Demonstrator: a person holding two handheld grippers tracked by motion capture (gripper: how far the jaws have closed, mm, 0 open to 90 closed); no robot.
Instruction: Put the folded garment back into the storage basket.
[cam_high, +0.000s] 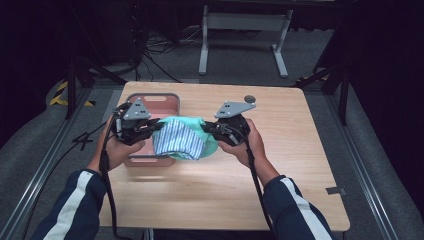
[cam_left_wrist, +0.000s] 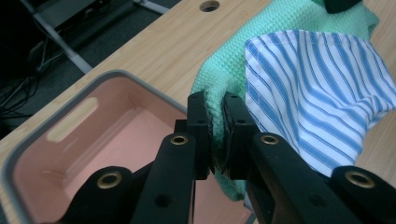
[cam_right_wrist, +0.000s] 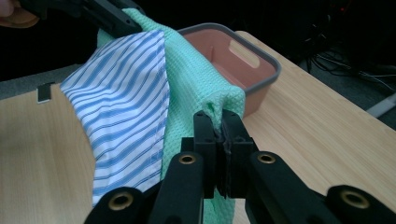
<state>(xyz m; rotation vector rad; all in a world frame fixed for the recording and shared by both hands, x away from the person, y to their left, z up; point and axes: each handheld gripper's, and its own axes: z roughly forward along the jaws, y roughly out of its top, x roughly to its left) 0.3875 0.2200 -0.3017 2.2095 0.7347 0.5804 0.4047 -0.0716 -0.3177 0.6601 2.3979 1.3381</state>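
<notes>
The high view took in the whole table (cam_high: 300, 165) with both forearms coming in from the bottom, the left gripper (cam_high: 156, 126) and the right gripper (cam_high: 206, 127) facing each other across a green cloth (cam_high: 212, 146) stretched between them, with a striped cloth (cam_high: 177, 141) draped over its front. From there the jaws were too small to read, and the cloths hid part of the pink bin (cam_high: 165, 102) behind and below them at the table's left. The left gripper view gave what the high view could not: the left gripper (cam_left_wrist: 218, 122) had its 2 jaws pressed together on a bunched edge of the green cloth (cam_left_wrist: 280, 23), with the bin (cam_left_wrist: 93, 135) open below it and a round hole in the table (cam_left_wrist: 154, 46) farther off. The right gripper view showed the same on the other side: the right gripper (cam_right_wrist: 220, 130) was clamped on a pinched corner of the green cloth (cam_right_wrist: 191, 79), and beyond it the bin (cam_right_wrist: 233, 56) stood on the table (cam_right_wrist: 308, 116), its slot handle visible. The green cloth was a mint waffle weave, held up off the table and sagging between the 2 grips, just beside and partly over the bin. The striped cloth (cam_left_wrist: 322, 88) (cam_right_wrist: 121, 107) was white with blue stripes and a stitched hem, hanging loose in soft folds against the green.
</notes>
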